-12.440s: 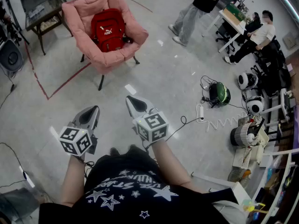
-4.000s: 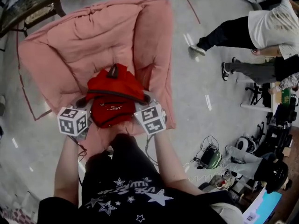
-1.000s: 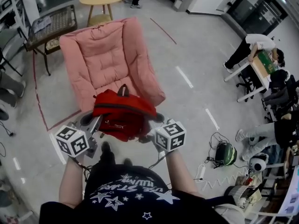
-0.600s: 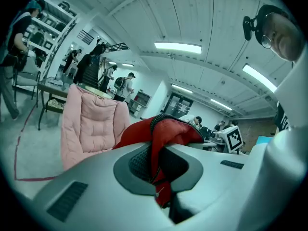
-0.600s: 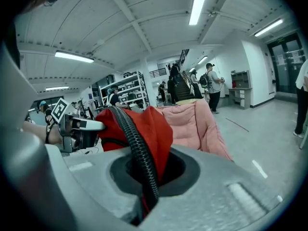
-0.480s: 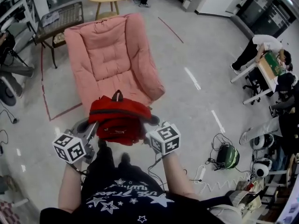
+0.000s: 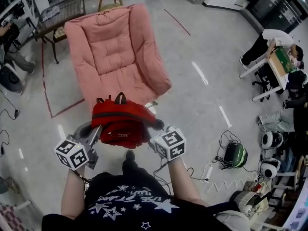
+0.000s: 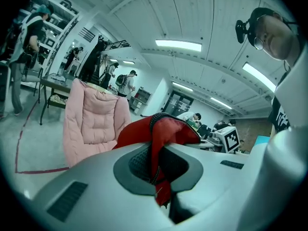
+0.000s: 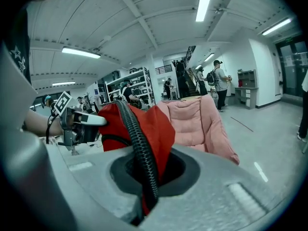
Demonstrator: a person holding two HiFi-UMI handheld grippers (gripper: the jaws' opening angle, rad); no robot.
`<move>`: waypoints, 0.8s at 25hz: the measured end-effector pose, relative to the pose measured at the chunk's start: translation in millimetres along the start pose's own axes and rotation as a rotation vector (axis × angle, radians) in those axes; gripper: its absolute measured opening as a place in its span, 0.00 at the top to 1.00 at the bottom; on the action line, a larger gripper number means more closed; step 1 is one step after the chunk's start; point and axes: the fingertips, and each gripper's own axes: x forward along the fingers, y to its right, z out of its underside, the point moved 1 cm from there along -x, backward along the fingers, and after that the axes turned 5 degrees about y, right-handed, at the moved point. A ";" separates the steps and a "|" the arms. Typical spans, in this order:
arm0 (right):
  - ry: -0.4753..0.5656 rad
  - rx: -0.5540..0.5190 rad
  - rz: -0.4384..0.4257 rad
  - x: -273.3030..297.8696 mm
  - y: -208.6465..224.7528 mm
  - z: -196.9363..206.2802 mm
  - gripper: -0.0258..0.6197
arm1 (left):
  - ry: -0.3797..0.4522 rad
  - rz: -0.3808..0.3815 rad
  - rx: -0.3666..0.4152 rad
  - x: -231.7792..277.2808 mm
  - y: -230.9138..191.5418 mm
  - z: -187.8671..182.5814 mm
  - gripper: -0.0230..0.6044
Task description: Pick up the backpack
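A red fabric backpack (image 7: 122,124) hangs off the floor between the left tongs (image 7: 93,133) and the right tongs (image 7: 157,125), each clamped shut on a fold of its edge (tips buried in cloth from above), a pink quilted armchair (image 7: 115,52) beyond them.

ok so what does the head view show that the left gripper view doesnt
Only the head view: the red backpack hanging between the left gripper and the right gripper, in front of the pink armchair, plus the green device off to the right. Only the left gripper view: its own jaws shut on a fold of the backpack's red fabric, and the ceiling lights. Both: the backpack, the armchair beyond it, and the right gripper's marker cube.
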 end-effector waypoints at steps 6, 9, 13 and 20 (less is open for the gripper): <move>0.015 0.005 0.025 1.9 -28.8 -2.1 0.95 | -0.001 0.022 0.006 -30.8 -4.5 4.4 0.93; 0.033 0.006 0.049 -1.8 -46.6 -4.4 0.95 | 0.006 0.043 0.035 -49.0 -2.5 3.3 0.93; 0.051 0.019 0.073 -9.0 -74.9 -8.7 0.95 | 0.026 0.070 0.043 -74.3 -1.2 -4.4 0.93; 0.076 0.032 0.110 -30.8 -130.3 -6.8 0.95 | 0.054 0.109 0.055 -126.0 9.0 -9.1 0.93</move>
